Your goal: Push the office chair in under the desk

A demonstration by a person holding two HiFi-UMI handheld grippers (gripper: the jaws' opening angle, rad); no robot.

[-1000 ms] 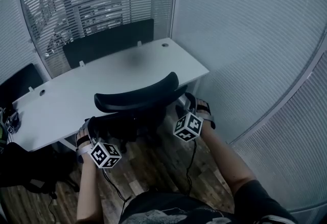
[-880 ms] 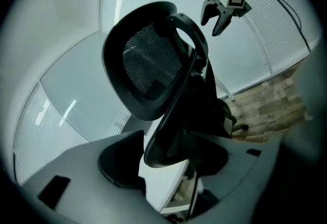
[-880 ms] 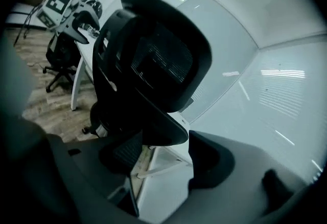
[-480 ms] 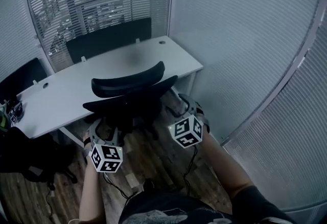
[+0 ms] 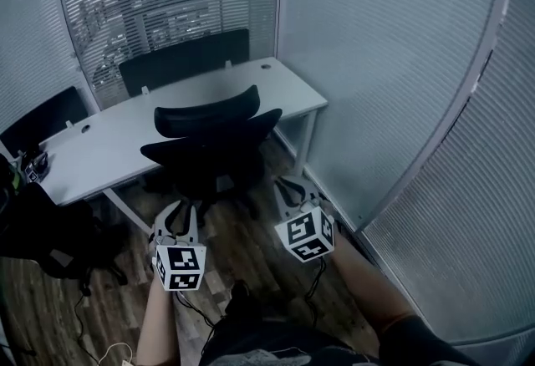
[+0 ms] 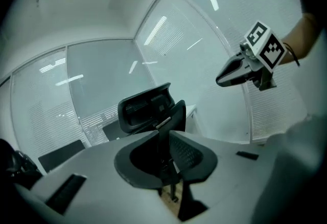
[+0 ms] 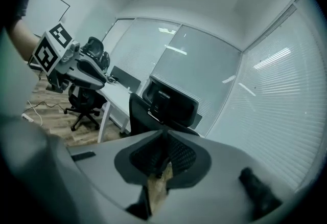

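Note:
The black office chair stands at the white desk, its back towards me and its seat partly under the desk edge. Both grippers hang over the wooden floor short of the chair, touching nothing. My left gripper is below the chair's left side, and my right gripper is below its right side. Both pairs of jaws are closing, almost together, with nothing between them. The chair shows ahead in the left gripper view, and the same chair in the right gripper view.
A glass partition with blinds runs close along the right. A second black chair sits behind the desk, and another at the left. A dark chair base and bag lie at the left, with cables on the floor.
The chair has gone in towards the desk. Both grippers have left its back and drawn away towards me, and their jaws have come together.

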